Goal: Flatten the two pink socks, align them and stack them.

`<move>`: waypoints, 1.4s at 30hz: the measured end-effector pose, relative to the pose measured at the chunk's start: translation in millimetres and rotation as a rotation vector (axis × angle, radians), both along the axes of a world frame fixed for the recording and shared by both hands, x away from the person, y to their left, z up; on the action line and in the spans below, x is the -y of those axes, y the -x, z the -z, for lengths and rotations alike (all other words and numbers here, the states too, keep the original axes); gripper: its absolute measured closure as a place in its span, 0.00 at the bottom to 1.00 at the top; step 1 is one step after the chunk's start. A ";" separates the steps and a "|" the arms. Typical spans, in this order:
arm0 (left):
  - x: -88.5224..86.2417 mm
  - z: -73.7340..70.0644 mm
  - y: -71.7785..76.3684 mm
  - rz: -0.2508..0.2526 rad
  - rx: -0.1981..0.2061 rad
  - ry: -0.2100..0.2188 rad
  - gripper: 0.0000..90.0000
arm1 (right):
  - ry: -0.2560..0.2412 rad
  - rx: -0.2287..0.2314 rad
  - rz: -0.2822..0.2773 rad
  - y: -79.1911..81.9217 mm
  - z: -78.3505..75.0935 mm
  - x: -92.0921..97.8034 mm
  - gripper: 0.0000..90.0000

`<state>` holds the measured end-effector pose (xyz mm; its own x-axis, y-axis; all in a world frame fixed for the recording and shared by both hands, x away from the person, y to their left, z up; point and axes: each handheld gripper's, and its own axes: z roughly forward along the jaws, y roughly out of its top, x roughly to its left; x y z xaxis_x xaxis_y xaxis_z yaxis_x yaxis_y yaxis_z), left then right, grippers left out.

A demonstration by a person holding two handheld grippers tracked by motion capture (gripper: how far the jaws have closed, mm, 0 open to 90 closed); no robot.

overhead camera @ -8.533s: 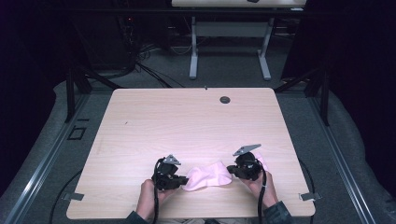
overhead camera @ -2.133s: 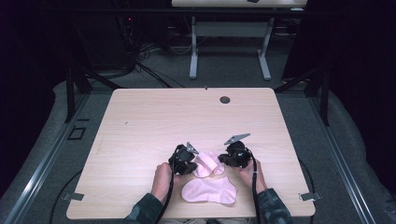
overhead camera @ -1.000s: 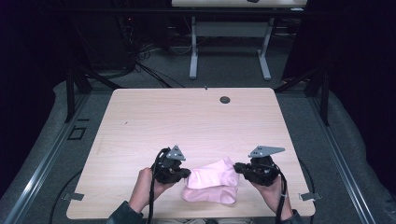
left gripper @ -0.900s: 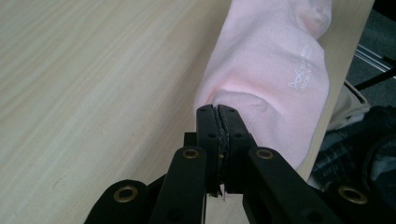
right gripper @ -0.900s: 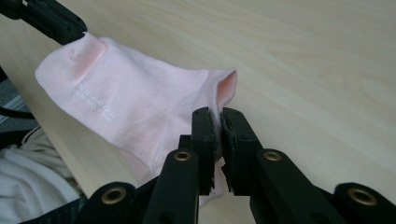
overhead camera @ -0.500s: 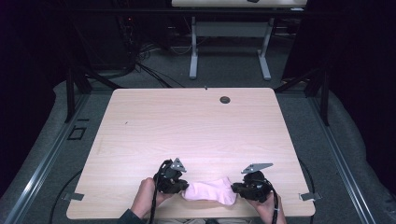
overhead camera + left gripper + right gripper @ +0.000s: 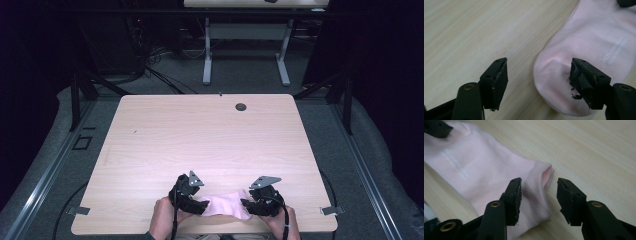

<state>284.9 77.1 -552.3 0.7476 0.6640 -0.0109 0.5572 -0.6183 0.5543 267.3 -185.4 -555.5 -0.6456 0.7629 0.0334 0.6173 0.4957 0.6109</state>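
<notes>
The left gripper (image 7: 200, 204) sits at the sock's (image 7: 223, 204) left end near the surface's (image 7: 200, 135) front edge, fingers (image 7: 496, 77) spread wide over the rounded toe end, gripping nothing. The pink sock lies flat between both grippers. The right gripper (image 7: 248, 205) straddles the other end, its fingers (image 7: 514, 195) also apart.

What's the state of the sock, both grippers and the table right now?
pink sock: flat on the table near the front edge, lying between the two grippers, not gripped.
left gripper: jaws open, low over the sock's rounded end, one jaw over the fabric, the other over bare wood.
right gripper: jaws open, astride the sock's other end.
table: light wood, a small round hole near the far edge.
</notes>
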 end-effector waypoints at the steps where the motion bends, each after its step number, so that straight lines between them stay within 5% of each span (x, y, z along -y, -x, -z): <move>1: 0.1 3.6 0.7 -0.004 0.006 -0.018 0.34 | 0.005 -0.003 0.003 0.3 4.1 0.3 0.62; 6: -1.2 10.0 2.3 -0.011 0.015 -0.035 0.35 | -0.020 -0.028 0.011 1.3 12.1 7.6 0.68; 12: -4.1 13.0 4.5 -0.020 0.030 -0.024 0.35 | -0.088 -0.040 -0.034 0.5 15.4 14.0 0.87; 25: -9.4 15.8 5.5 -0.035 0.026 0.030 0.33 | -0.075 -0.062 -0.060 -9.7 13.7 18.7 0.87; 28: -12.8 11.0 4.5 -0.040 0.034 0.041 0.23 | -0.077 -0.064 -0.051 -10.2 12.7 18.1 0.76; 32: -23.8 -3.8 4.9 -0.059 0.059 0.087 0.15 | -0.144 -0.033 -0.044 -8.2 4.2 23.9 0.58; 42: -73.8 -34.4 3.6 -0.175 0.140 0.130 0.00 | -0.165 0.107 0.024 -4.6 -30.9 49.6 0.18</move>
<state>281.3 150.9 -518.0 0.6219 0.7830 -0.0093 0.5615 -0.4376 0.7023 271.8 -235.1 -524.6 -0.6341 0.7679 0.0913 0.5547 0.3694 0.7455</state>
